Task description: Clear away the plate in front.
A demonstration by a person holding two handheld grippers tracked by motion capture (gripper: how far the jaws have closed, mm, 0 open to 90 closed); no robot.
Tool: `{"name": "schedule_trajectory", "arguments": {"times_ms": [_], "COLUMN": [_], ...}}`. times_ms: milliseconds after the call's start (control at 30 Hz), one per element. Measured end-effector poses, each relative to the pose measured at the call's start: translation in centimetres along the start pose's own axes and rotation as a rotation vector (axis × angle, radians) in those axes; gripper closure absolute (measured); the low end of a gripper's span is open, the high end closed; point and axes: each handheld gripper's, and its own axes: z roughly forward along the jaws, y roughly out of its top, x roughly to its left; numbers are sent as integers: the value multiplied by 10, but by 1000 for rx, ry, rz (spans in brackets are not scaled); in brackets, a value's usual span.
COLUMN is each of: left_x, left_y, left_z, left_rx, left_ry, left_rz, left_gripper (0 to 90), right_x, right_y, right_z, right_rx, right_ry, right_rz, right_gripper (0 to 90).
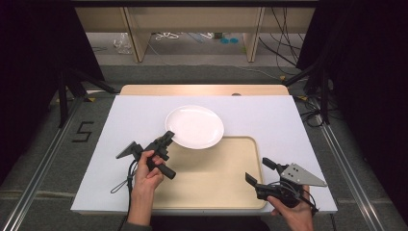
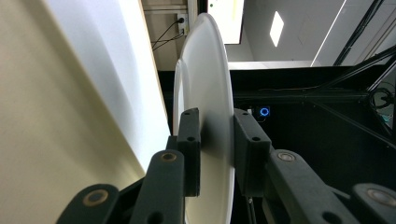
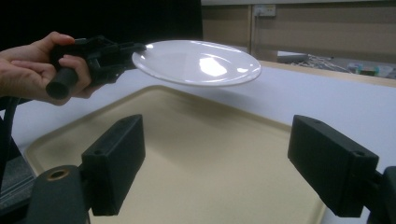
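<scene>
white plate (image 3: 198, 62) rim clamped in left claw (image 2: 217, 140), lifted above beige tray (image 3: 210, 158); right claw (image 3: 233, 163) apart, empty

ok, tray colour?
Plain cream-beige tray, no pattern; clearest in the high view.

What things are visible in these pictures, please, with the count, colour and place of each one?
plate: one, white, lifted off the table, held by its rim above the tray's far edge
tray: one, beige, on the near part of the table
table: one, white top, wooden strip along its far edge
left gripper: one, black, clamped on the plate's rim
right gripper: one, black, jaws wide apart, at the tray's near right corner
</scene>
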Motion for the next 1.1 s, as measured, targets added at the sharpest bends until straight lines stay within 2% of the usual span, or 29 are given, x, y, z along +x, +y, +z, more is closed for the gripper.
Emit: {"name": "schedule_trajectory", "arguments": {"times_ms": [400, 667, 800, 1100], "left_x": [6, 13, 13, 16], "left_y": [-11, -25, -29, -40], "left_z": [-25, -37, -43, -53], "left_rx": [-18, 5, 10, 35], "left_ry": [-15, -5, -6, 7], "left_rz": [-10, -17, -1, -1], "left_gripper": [741, 740, 739, 736], "right_x": [1, 0, 0, 0], "right_y": [0, 0, 0, 0], "right_z": [-1, 0, -1, 0], "right_rx": [4, -1, 2, 3], "right_ry": [-3, -3, -8, -2], "right_rz": [13, 6, 7, 1], "right_gripper": [199, 198, 198, 198]}}
